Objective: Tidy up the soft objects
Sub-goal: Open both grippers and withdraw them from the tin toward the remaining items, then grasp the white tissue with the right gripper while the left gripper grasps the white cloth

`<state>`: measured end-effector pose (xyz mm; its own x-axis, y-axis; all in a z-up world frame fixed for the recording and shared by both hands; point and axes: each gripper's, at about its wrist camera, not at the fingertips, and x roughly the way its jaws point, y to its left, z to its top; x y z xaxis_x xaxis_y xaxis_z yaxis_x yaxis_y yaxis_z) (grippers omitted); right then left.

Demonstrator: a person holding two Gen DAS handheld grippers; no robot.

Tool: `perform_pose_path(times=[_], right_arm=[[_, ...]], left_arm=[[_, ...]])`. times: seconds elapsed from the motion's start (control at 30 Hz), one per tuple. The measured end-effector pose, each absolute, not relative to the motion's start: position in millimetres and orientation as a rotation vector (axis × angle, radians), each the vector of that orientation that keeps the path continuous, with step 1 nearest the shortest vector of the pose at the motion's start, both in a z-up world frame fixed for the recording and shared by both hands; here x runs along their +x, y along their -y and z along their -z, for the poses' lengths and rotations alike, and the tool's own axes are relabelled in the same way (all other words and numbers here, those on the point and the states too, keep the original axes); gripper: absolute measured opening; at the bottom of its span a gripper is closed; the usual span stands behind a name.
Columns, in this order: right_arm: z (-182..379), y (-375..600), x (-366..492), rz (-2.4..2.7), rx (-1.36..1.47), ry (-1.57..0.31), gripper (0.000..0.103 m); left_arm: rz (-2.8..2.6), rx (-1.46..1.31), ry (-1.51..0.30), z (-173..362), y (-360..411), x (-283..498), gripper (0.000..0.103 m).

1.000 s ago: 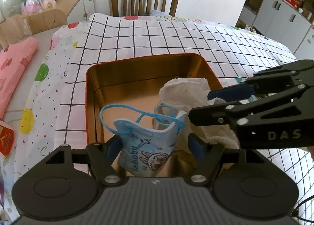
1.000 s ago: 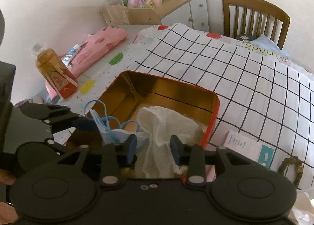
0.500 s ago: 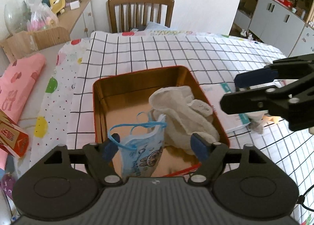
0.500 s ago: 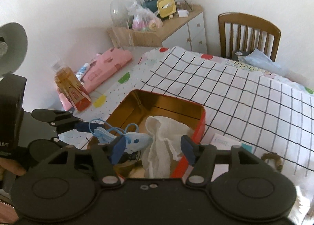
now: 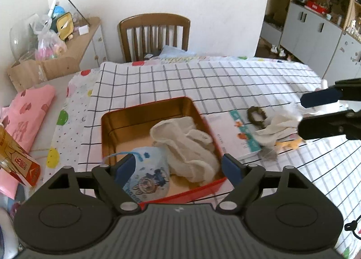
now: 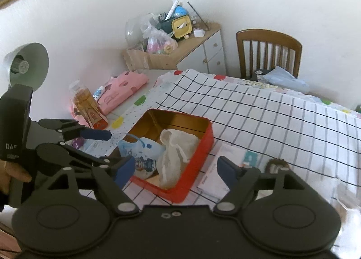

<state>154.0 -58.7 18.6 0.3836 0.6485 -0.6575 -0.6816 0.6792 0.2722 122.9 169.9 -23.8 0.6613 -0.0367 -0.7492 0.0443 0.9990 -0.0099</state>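
Note:
A red tin (image 5: 106, 132) with a gold inside sits on the checked cloth. In it lie a crumpled white cloth (image 5: 187, 146) and a blue printed face mask (image 5: 149, 175), side by side. My left gripper (image 5: 178, 166) hovers above the tin's near edge, jaws opening, nothing between the pads. My right gripper (image 5: 315, 112) hangs at the right over another white cloth (image 5: 277, 128). In the right wrist view the right gripper (image 6: 176, 167) is above the tin (image 6: 203, 144), jaws opening and empty, with the left gripper (image 6: 108, 146) beside the mask (image 6: 140, 153).
A booklet (image 5: 234, 137) lies right of the tin, with a brown hair tie (image 5: 256, 116) beyond it. A pink folded cloth (image 5: 29, 110) and an amber bottle (image 6: 88, 105) are on the left. A wooden chair (image 5: 154, 33) stands behind the table.
Both grippers have lifted and drawn back from the tin. The right one has let go of the white cloth and opened wide; the mask now lies loose in the tin.

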Motion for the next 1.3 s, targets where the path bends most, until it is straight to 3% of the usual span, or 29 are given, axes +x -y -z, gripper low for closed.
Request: perform_pose_path(times=[0.37, 0.63, 1.3], right_arm=[[-34, 141, 121, -0.763, -0.003, -0.771, 0.089], [-28, 209, 103, -0.668, 0.048, -0.772, 0.091], [19, 297, 126, -0.428, 0.046, -0.792, 0.093]], left_arm=[[0.145, -0.03, -0.781, 1, -114, 106, 0.084], [0.245, -0.053, -0.725, -6, -62, 100, 0.097], [0.317, 0.001, -0.741, 32, 25, 142, 0.098]])
